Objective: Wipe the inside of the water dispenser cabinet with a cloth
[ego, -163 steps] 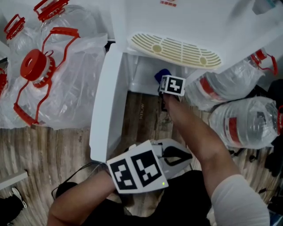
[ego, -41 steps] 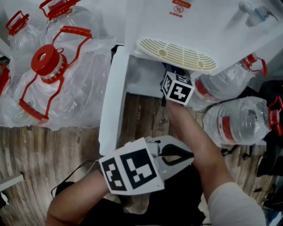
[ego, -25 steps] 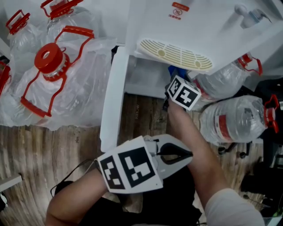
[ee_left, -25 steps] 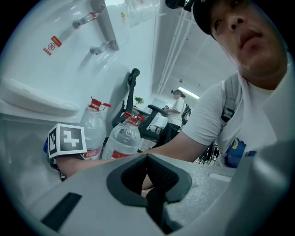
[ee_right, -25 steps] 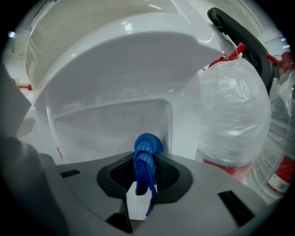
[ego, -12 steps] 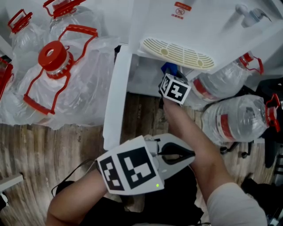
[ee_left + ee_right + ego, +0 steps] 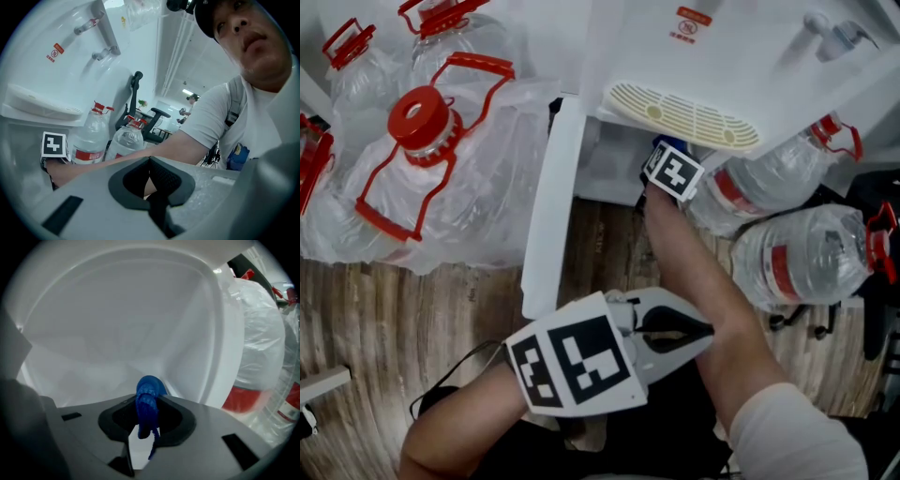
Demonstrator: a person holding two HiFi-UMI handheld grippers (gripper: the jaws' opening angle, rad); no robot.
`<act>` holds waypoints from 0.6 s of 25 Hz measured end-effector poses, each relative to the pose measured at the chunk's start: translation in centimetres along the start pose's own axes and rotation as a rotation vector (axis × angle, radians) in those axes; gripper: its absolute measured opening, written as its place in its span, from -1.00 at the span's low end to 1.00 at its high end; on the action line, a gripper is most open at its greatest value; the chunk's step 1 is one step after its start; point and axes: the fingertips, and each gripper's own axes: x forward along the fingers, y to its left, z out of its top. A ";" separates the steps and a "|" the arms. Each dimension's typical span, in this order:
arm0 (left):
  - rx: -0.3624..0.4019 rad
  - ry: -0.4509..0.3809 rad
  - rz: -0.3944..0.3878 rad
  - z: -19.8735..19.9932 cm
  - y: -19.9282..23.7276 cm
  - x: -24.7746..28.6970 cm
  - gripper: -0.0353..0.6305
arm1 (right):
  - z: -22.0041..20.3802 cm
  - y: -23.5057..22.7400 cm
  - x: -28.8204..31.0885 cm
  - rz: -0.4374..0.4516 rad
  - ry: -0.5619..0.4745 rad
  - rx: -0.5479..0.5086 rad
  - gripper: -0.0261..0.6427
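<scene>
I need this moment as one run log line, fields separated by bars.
phase: wiping cabinet interior | right gripper: shut on blue cloth, inside cabinet | left gripper: shut, empty, outside cabinet

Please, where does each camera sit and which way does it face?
Head view: on the person's head, looking steeply down at the open cabinet; right arm and left claw show.
Left gripper view: on the left claw, looking past its shut jaws at water bottles; the right arm shows.
Right gripper view: on the right claw, looking into the cabinet; its jaws grip the blue cloth.
Shared: head and left gripper views both show the water bottles and right arm.
</scene>
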 end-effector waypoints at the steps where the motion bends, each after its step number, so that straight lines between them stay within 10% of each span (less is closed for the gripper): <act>1: 0.001 0.002 -0.001 -0.1 0.0 0.0 -0.88 | -0.2 -0.1 -0.1 0.000 0.004 0.003 -0.68; 15: 0.017 0.004 -0.022 0.2 -0.3 0.5 -0.88 | -3.1 -2.2 -4.1 0.073 0.051 -0.053 -0.67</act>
